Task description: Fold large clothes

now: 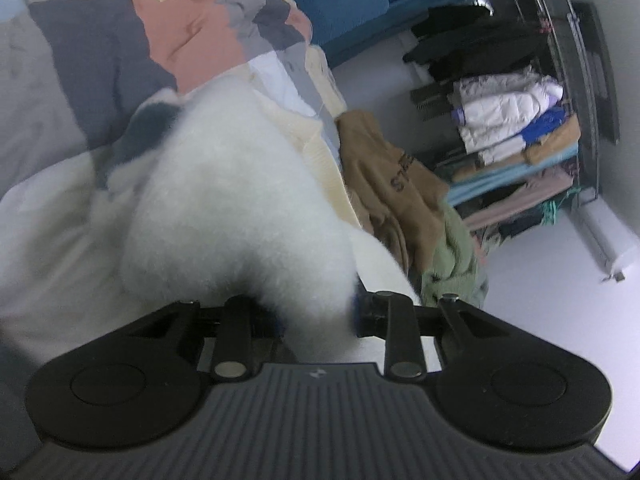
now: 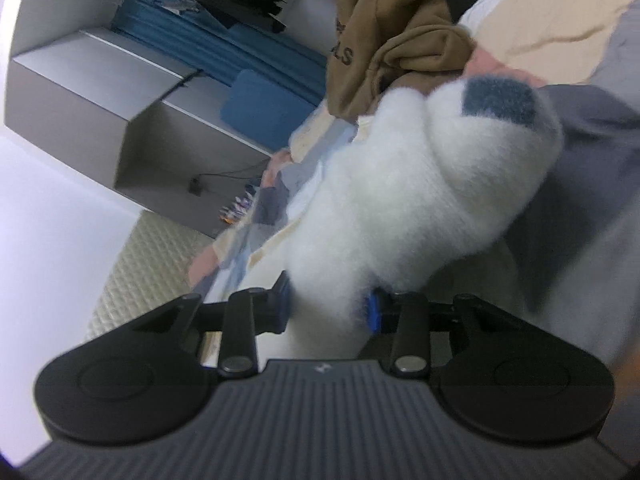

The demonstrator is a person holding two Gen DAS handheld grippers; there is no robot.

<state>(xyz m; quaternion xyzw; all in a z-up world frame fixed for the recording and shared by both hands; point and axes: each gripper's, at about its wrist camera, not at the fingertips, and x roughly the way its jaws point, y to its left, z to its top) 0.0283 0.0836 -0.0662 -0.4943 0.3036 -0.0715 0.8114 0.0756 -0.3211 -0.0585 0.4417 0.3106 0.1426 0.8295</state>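
Currently my left gripper is clamped on a thick bunch of the white fluffy garment, which fills the centre of the left wrist view and rises from between the jaws toward the upper middle of the frame. My right gripper is likewise clamped on the same white fluffy garment; its blue pads press into the pile at lower centre.

Left wrist view only: the patchwork bedcover spans the upper left, and a rack of stacked folded clothes stands at the right edge. A green garment lies just below the brown sweatshirt, right of centre.

Right wrist view only: a dark blue-grey patch on the fluffy garment shows clearly at upper right. A grey cabinet occupies the upper left, with a blue cushion beside it and a quilted mattress edge at lower left. The brown sweatshirt sits at top centre, touching the fluffy garment.
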